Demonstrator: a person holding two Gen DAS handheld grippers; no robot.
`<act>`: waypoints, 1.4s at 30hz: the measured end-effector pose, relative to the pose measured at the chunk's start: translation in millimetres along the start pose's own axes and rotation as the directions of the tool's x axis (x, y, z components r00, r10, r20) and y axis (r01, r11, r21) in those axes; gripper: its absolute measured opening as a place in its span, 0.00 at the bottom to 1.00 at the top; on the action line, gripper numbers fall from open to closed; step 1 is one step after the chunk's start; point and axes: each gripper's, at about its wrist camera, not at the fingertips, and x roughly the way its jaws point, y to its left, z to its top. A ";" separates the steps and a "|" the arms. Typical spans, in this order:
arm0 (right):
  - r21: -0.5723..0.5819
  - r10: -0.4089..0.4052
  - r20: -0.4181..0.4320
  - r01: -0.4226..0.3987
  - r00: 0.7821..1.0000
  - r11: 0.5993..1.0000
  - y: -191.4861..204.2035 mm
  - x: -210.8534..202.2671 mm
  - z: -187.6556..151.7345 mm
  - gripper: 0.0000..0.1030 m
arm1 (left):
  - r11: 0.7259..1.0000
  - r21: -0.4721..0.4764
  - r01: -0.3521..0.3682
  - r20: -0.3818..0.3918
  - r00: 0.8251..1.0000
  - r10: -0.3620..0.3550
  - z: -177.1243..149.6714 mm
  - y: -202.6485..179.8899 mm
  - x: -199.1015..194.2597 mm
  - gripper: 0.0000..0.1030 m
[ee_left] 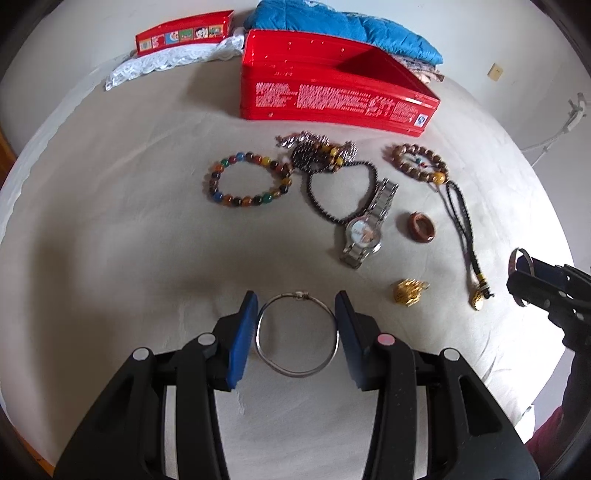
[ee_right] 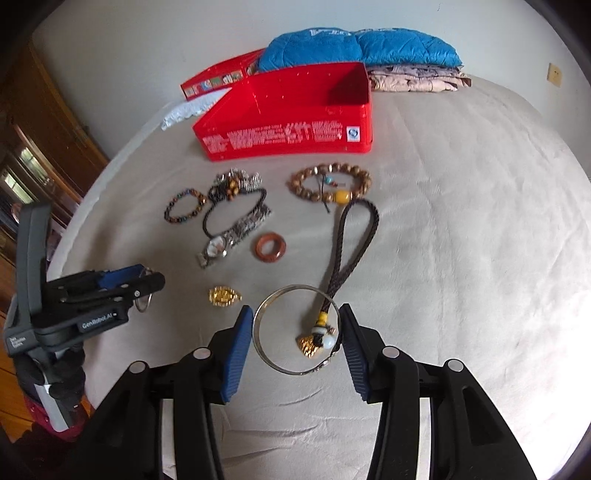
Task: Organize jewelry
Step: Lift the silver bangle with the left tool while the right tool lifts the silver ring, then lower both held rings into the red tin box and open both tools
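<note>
Blue pads of my left gripper [ee_left: 296,314] press both sides of a thin silver bangle [ee_left: 291,373], held over the beige bedsheet. My right gripper [ee_right: 295,314] is shut on a second silver bangle [ee_right: 295,373], lifted above a black cord with a gold pendant [ee_right: 351,240]. Each gripper shows in the other's view: the right gripper [ee_left: 521,273] at the far right, the left gripper [ee_right: 147,284] at the left. An open red box [ee_left: 332,92] stands at the back. A colourful bead bracelet [ee_left: 247,181], a watch [ee_left: 365,229], a brown ring [ee_left: 421,227] and a gold charm [ee_left: 408,291] lie on the sheet.
A wooden bead bracelet [ee_left: 419,162] and tangled dark beads [ee_left: 317,151] lie in front of the box. Behind it are a blue quilt [ee_right: 362,48], the red lid [ee_left: 184,33] and white lace [ee_left: 162,61]. Wooden furniture [ee_right: 44,140] stands past the bed's left edge.
</note>
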 end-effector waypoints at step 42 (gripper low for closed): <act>0.000 -0.079 0.181 0.080 0.980 0.997 -25.3 107.4 237.3 0.71 | 0.991 -0.120 0.065 0.159 0.986 -0.045 250.4 21.7 81.8 0.51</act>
